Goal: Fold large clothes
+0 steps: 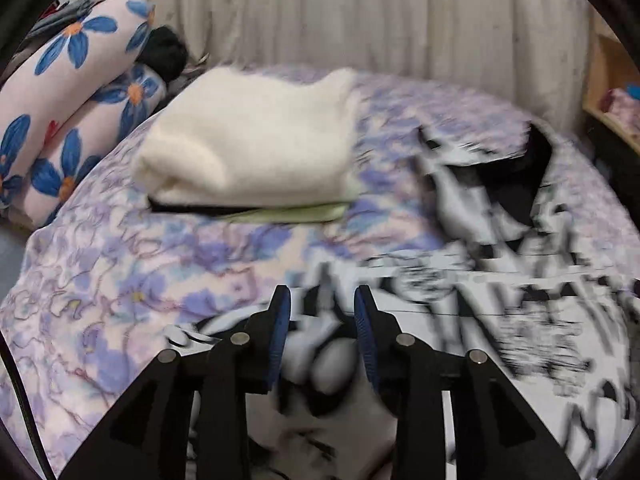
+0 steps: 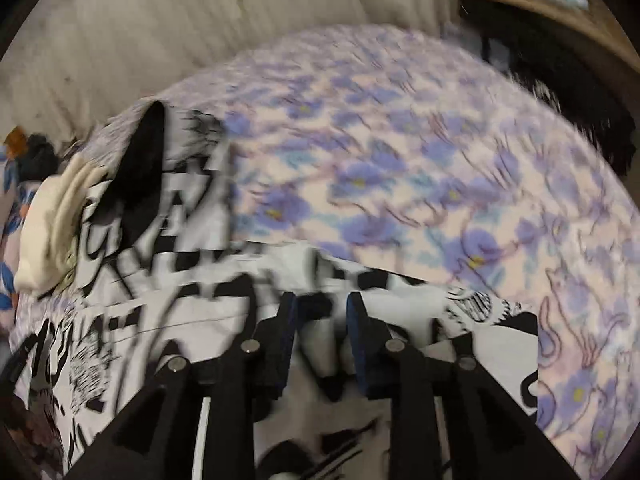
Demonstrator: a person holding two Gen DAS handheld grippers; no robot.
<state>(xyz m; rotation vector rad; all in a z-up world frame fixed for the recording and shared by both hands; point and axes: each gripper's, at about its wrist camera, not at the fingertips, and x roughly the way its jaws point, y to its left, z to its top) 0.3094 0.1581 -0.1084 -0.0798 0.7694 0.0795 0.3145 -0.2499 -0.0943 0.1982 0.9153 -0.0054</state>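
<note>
Most of both views is taken up by a bed covered in a fleecy blanket (image 1: 132, 280) printed with purple-blue flowers on a pale ground. Behind the bed hangs a cream pleated curtain (image 1: 360, 12), running the full width of the room's back. A light wooden shelf unit (image 1: 612, 84) stands at the right edge of the left wrist view, with some pink and blue items on it, too blurred to name.

Black-and-white printed shirt (image 1: 500, 288), the large garment, lies spread on the blanket's near and right side, its dark collar opening (image 1: 532, 176) turned toward the curtain. Both pictures are motion-blurred, so the print cannot be read.

Two long bolster pillows (image 1: 72, 80), pale with big blue flowers, lie stacked along the bed's far left edge. Just beside them sits a dark bundle (image 1: 166, 54), not identifiable.

Folded stack on the blanket, well apart from the shirt: a cream towel-like piece (image 1: 248, 140) on top, a pale green layer (image 1: 296, 213) and a black one beneath.

Left gripper (image 1: 322, 300): blue pads parted, hovering over the shirt's near edge, pads pressing nothing. Right gripper (image 2: 322, 300): fingers likewise parted over the shirt, cloth seen in the gap, released.
</note>
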